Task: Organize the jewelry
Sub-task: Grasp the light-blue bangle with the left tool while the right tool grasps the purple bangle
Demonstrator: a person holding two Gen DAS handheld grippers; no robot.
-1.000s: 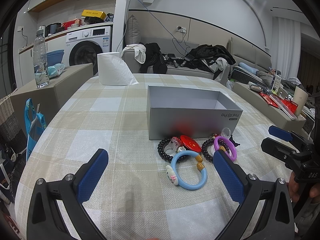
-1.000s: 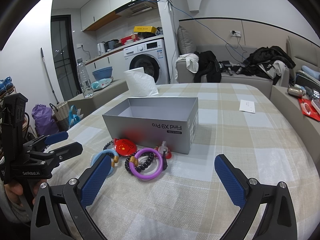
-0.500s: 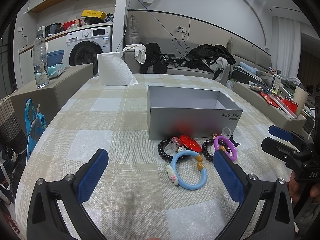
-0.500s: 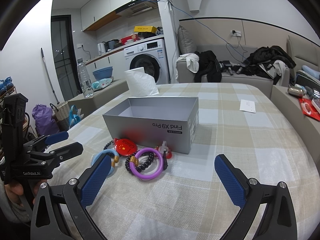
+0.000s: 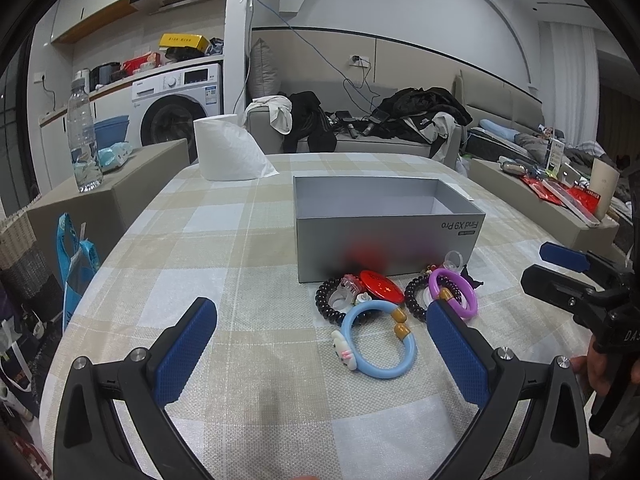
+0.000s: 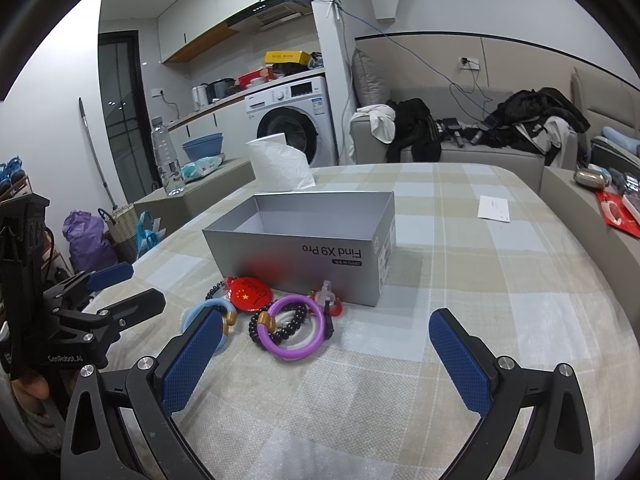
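Nothing's really shifted in the last second: the light blue plastic bangle (image 5: 378,342), purple ring bracelet (image 6: 291,333) and black bead strands (image 5: 329,304) still sit mid-frame on the checked desk (image 5: 224,240), touching the empty grey cardboard box (image 5: 384,236). Your left claw (image 5: 320,354) and right claw (image 6: 326,364) both stay wide apart, holding nothing, so sorting hasn't started.

blue bangle (image 6: 208,314) half-hidden — box (image 5: 384,248) front blurred
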